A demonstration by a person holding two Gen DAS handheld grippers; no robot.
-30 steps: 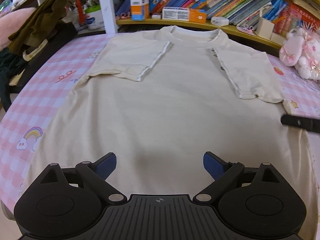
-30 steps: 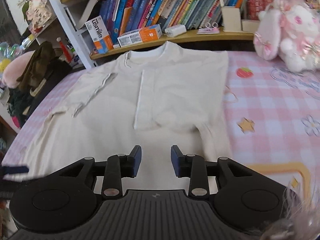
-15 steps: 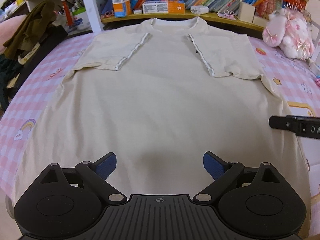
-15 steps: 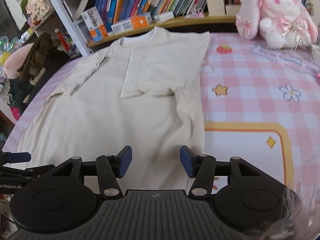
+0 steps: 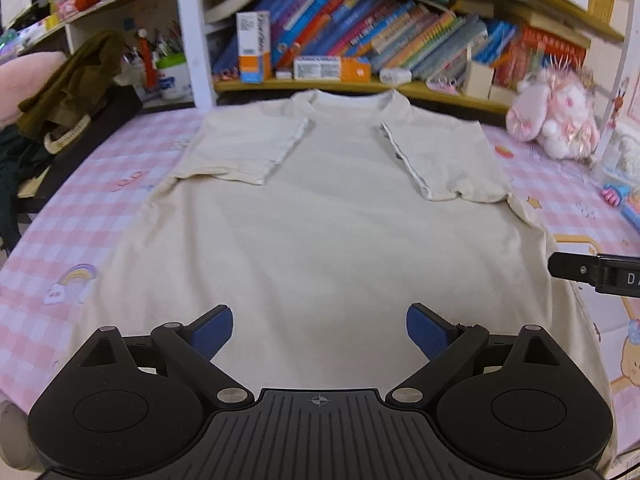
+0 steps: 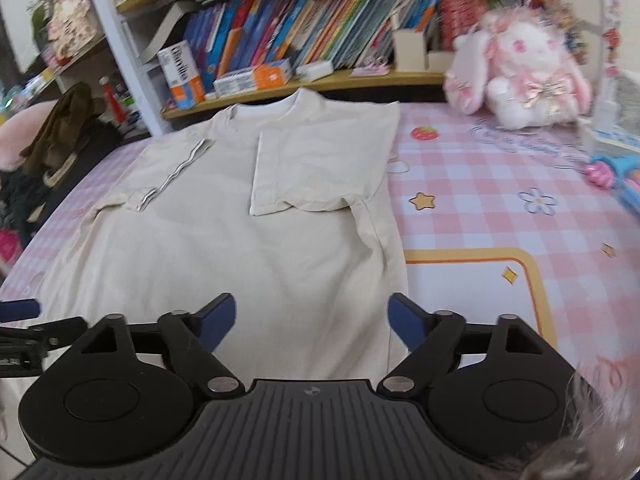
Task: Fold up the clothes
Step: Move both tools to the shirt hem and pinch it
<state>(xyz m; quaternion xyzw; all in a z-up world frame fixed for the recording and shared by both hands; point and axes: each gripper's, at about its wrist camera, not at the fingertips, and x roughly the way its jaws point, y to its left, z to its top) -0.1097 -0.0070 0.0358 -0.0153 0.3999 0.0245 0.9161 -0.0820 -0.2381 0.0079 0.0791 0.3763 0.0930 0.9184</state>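
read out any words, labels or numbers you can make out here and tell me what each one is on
"D": white letter on the right gripper's arm, cut off at the edge of the left wrist view.
Upright white, orange and blue box on the shelf: large vertical lettering, too blurred to read.
Flat white and orange box: print too small.
Book spines: titles too blurred.
T-shirt: no text visible.

One shirt (image 5: 320, 216); two claws; one plush rabbit (image 6: 524, 64).

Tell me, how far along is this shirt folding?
Done: both sleeves of the beige T-shirt are folded in over the chest. In hand: nothing; the left gripper is open above the hem and the right gripper is opening, with only cloth below. Left: folding the long body up.
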